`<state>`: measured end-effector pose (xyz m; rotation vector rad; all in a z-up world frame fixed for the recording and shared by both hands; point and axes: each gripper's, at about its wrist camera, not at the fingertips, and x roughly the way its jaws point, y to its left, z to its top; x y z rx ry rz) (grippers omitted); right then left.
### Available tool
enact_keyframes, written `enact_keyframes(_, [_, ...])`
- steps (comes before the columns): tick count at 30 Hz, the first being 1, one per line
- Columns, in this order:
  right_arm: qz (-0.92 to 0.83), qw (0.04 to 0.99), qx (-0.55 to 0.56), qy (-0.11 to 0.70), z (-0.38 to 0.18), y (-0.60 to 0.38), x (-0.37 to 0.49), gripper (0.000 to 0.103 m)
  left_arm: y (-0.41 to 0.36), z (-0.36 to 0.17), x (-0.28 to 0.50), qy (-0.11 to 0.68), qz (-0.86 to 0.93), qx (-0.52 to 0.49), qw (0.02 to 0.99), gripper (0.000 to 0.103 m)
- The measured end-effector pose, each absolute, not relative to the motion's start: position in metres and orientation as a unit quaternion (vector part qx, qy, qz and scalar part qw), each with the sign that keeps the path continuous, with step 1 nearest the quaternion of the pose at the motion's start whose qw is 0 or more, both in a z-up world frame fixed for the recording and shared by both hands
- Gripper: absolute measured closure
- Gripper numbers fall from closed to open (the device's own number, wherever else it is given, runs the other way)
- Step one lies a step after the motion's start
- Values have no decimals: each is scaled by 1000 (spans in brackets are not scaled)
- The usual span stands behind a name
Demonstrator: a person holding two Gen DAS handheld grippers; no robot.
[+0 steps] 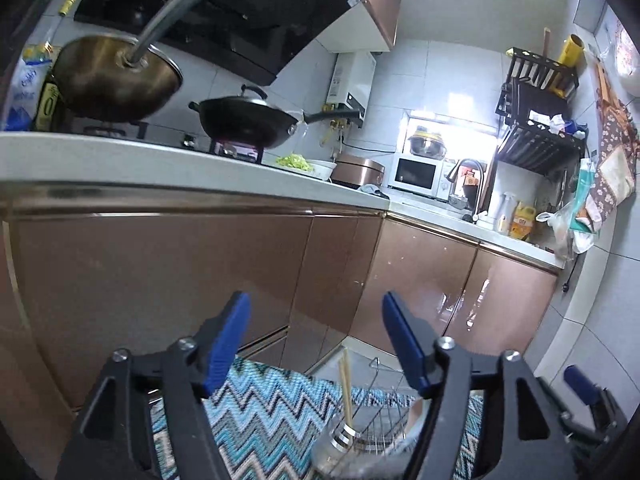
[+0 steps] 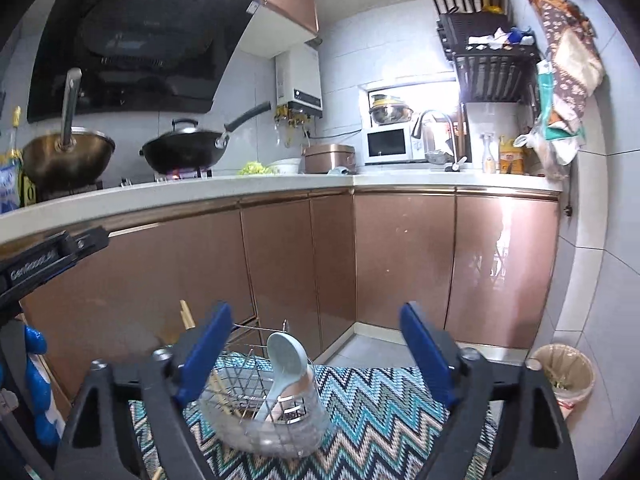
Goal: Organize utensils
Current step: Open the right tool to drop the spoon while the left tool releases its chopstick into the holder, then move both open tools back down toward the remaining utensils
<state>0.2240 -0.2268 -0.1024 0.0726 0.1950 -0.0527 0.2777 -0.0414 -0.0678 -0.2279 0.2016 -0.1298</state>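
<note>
Nearest the lens, the right gripper [image 2: 316,352] is seen with black angular arms and ribbed blue pads [image 2: 206,350]; its jaws are spread wide and nothing is pinched or touched by them. Framed between and just beyond them, a clear plastic jar [image 2: 276,432] is seen standing on a woven mat [image 2: 380,408] with a teal, grey and cream zigzag pattern. A pale blue spoon [image 2: 282,356], smooth and rounded, is propped in the jar, bowl end up. Just behind the jar, a wire rack [image 2: 240,384] of thin shiny metal is noted on the mat, with light wooden chopsticks [image 2: 187,316] showing behind the left pad.

In the left wrist view, the left gripper [image 1: 316,340] is likewise seen spread apart, with nothing between its pads; the jar, blurred here, and upright chopsticks are observed low in the gap.

Beyond the mat, glossy copper-brown cabinet doors [image 2: 400,256] are recorded under a pale stone counter [image 2: 440,180]. On the counter, a brass-coloured pan [image 2: 66,158] with a steel handle, a black lidded wok [image 2: 184,152] and a white microwave [image 2: 390,144] are noted. A bin [image 2: 566,372] lined with a bag is seen on the tiled floor at the right.
</note>
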Motion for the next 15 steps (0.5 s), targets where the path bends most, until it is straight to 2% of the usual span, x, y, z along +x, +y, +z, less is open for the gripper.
enact_keyframes(2, [-26,994,39,94,-92,-227,205,8,-30,-58,256,108,-69,-112,986,32])
enact_keyframes(15, [29,995,45,82,-40,-204,103,8,20,-27,161,181,-100,-84,975,32])
